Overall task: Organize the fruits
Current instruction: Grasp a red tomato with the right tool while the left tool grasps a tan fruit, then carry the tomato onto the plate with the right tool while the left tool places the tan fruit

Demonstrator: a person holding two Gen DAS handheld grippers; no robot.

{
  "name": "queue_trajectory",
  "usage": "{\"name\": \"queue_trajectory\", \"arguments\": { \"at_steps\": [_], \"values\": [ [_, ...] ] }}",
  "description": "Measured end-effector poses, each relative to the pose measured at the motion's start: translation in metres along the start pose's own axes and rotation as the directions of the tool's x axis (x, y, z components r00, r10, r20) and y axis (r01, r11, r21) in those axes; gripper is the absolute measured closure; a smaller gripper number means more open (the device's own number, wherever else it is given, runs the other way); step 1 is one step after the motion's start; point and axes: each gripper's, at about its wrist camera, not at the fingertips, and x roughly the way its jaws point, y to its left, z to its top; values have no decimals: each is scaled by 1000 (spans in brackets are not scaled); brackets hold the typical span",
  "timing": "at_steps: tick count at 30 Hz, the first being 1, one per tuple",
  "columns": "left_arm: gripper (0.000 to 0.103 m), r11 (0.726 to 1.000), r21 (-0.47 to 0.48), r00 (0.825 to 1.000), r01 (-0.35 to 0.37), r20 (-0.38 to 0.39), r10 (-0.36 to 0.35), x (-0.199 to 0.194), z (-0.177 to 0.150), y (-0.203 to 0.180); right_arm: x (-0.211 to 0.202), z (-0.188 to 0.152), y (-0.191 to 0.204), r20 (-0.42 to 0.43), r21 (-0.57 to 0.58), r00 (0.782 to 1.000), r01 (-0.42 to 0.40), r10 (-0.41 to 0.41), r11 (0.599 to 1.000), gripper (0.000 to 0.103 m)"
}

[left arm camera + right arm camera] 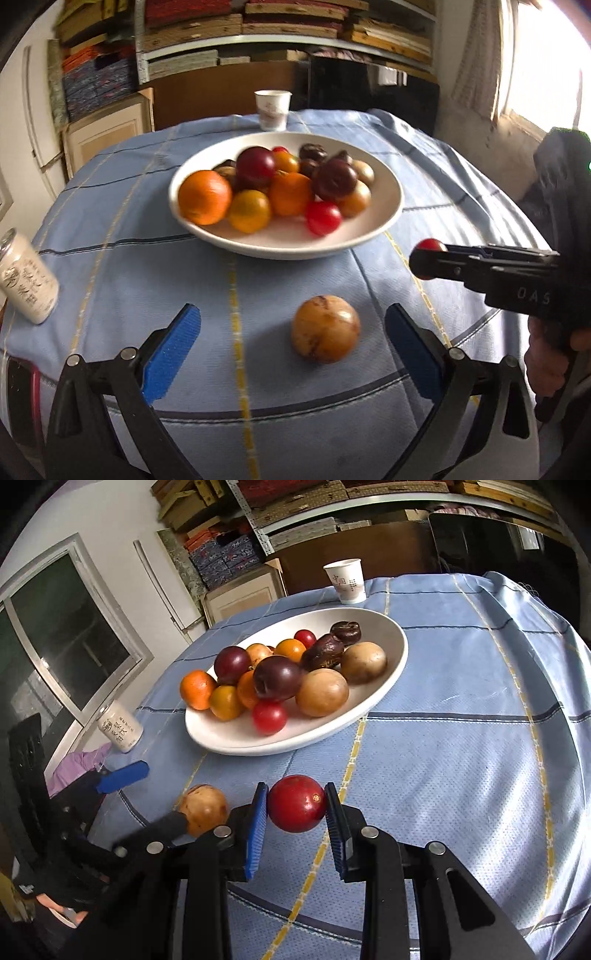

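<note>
Right claw (296,805) grips a red fruit (296,803) above the tablecloth (443,760).

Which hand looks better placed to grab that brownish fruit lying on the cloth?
Left, probably. Its open claw already straddles the tan fruit, which is untouched. The right claw is busy, shut on a red fruit.

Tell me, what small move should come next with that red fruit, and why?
Probably carry the red fruit over to the white bowl and let go there. The right tool is shut on it, and nearly all the other fruit already sits in that bowl, just ahead on the blue cloth.
</note>
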Motion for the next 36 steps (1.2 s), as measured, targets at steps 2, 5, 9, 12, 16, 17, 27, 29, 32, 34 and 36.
{"name": "queue_trajectory", "arguments": {
  "at_steps": [2, 5, 9, 12, 16, 17, 27, 29, 32, 34, 36],
  "values": [
    [17, 1000, -1, 1000, 16, -24, -16, 7, 1, -2, 0, -1, 0, -7, 3, 1000, -1, 1, 1000, 72],
    [32, 999, 11, 997, 31, -69, -31, 17, -2, -7, 2, -1, 1, -17, -4, 1000, 1, -1, 1000, 72],
    [40, 999, 25, 996, 33, -80, -31, 21, -3, -11, 2, -2, 2, -20, -9, 1000, 2, -2, 1000, 72],
    [51, 999, 42, 996, 34, -87, -30, 23, -3, -15, 2, -2, 2, -21, -9, 1000, 7, -7, 1000, 72],
    [58, 998, 60, 995, 32, -94, -26, 25, -4, -20, 3, -1, 2, -23, -7, 1000, 14, -14, 1000, 72],
    [59, 998, 63, 995, 27, -93, -21, 24, -3, -21, 3, -1, 2, -21, -8, 1000, 17, -17, 1000, 72],
    [60, 999, 43, 995, 30, -93, -26, 23, -2, -22, 4, -3, 3, -23, -24, 999, 40, -40, 999, 72],
    [60, 999, 23, 996, 31, -84, -29, 19, -2, -20, 4, -3, 3, -20, -25, 999, 36, -37, 999, 72],
    [60, 999, -9, 998, 37, -60, -37, 9, -1, -14, 0, -4, 6, -3, -36, 999, 37, -37, 999, 72],
    [60, 998, -36, 998, 59, -29, -61, -3, 7, -5, -8, 0, 11, 22, -52, 1000, 18, -17, 999, 72],
    [60, 997, -47, 998, 57, -6, -57, -9, 19, 2, -17, 12, 15, 64, -67, 998, 8, -4, 998, 72]
  ]
}}
